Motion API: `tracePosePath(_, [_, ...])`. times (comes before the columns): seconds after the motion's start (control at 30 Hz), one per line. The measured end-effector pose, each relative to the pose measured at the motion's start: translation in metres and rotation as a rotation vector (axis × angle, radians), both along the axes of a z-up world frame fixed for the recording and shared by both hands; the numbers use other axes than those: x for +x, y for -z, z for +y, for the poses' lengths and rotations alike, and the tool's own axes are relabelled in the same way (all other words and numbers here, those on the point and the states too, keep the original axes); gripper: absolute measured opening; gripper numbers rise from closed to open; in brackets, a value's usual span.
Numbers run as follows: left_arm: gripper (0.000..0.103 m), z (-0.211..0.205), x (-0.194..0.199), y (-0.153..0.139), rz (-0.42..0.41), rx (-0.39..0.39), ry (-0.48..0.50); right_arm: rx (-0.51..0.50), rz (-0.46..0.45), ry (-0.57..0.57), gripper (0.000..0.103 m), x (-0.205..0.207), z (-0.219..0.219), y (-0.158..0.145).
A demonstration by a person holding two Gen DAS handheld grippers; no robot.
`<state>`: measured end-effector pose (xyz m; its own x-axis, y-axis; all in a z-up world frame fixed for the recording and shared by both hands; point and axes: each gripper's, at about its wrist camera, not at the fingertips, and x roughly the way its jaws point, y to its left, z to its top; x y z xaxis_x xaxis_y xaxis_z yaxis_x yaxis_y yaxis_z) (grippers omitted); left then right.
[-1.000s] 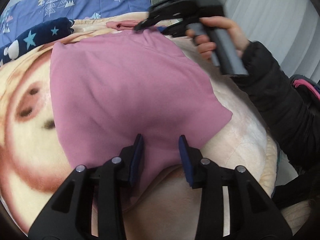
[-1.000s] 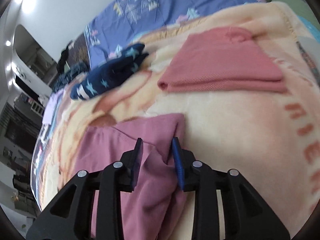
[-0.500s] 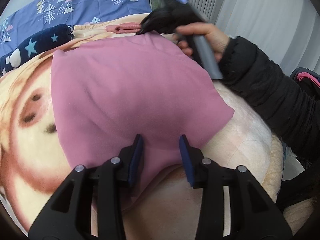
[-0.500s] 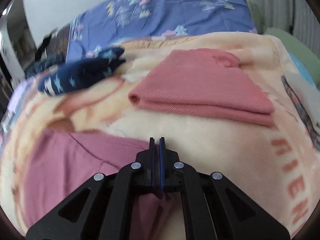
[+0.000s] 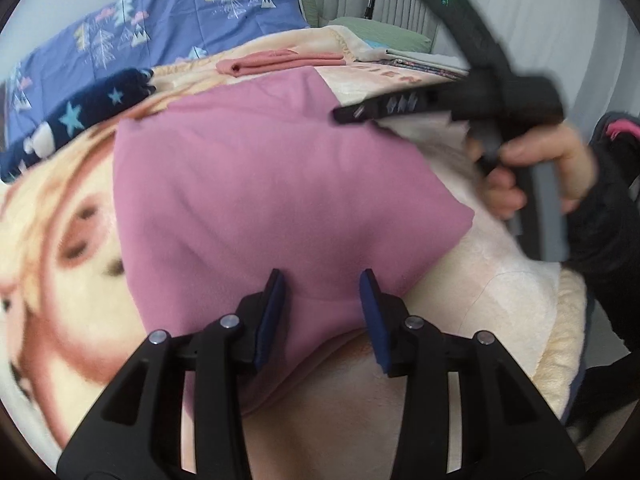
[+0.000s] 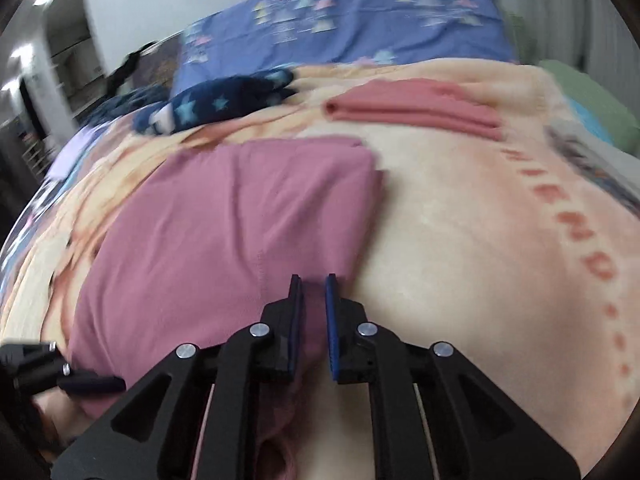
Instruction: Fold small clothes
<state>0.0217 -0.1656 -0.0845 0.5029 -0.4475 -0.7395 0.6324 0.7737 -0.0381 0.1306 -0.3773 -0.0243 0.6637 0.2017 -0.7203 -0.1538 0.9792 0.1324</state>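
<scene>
A mauve pink garment [image 5: 256, 196] lies folded flat on a cream printed blanket [image 5: 472, 280]. My left gripper [image 5: 322, 296] is open, its fingers over the garment's near edge. My right gripper [image 6: 314, 308] is slightly open over the garment's [image 6: 224, 240] right near edge, holding nothing. In the left wrist view it [image 5: 348, 114] hovers over the garment's far right side, held by a hand.
A folded salmon garment [image 6: 416, 108] lies further back on the blanket [image 6: 480, 240]. A navy star-print garment [image 6: 224, 100] lies at the back left. A blue tree-print sheet [image 6: 352, 20] covers the bed's head. Green fabric [image 6: 592, 108] lies at the right.
My right gripper was shut at the garment's far corner, has let go and drawn back toward the near right edge, now slightly open. My left gripper has stayed open in place.
</scene>
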Motion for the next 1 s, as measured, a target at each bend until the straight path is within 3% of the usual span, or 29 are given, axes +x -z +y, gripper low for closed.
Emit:
tracePosePath(0.1, [0.055,0.004,-0.006,-0.008,-0.049,0.023,-0.046,0.003,-0.079,-0.026,0.013,-0.020,0.004,-0.019])
tracePosePath(0.17, [0.056,0.009,-0.008,-0.014,-0.056,0.008,-0.065,-0.039,-0.100,-0.043,0.019,-0.031,0.005,-0.020])
tracePosePath(0.23, [0.057,0.015,-0.008,-0.021,-0.066,0.000,-0.088,-0.051,-0.090,-0.035,0.024,-0.034,-0.001,-0.017])
tracePosePath(0.33, [0.064,0.023,-0.008,-0.030,-0.097,0.004,-0.116,0.014,-0.044,0.000,0.031,-0.035,-0.018,-0.012])
tracePosePath(0.5, [0.075,0.047,0.005,-0.042,-0.132,0.020,-0.210,0.100,0.005,-0.013,0.031,-0.043,-0.030,-0.008])
tracePosePath(0.6, [0.075,0.065,0.019,-0.043,-0.104,0.003,-0.277,0.151,0.014,-0.041,0.033,-0.042,-0.027,-0.008])
tracePosePath(0.67, [0.075,0.075,0.030,-0.042,-0.071,-0.019,-0.305,0.180,0.024,-0.033,0.054,-0.040,-0.030,-0.005])
tracePosePath(0.7, [0.075,0.081,0.035,-0.042,-0.044,-0.045,-0.315,0.195,0.034,-0.027,0.056,-0.038,-0.032,-0.003])
tracePosePath(0.8, [0.075,0.091,0.049,-0.040,0.019,-0.108,-0.322,0.277,0.082,-0.041,0.056,-0.029,-0.038,0.006])
tracePosePath(1.0, [0.075,0.082,0.081,-0.027,0.099,-0.114,-0.295,0.410,0.119,-0.070,0.059,-0.013,-0.046,0.010])
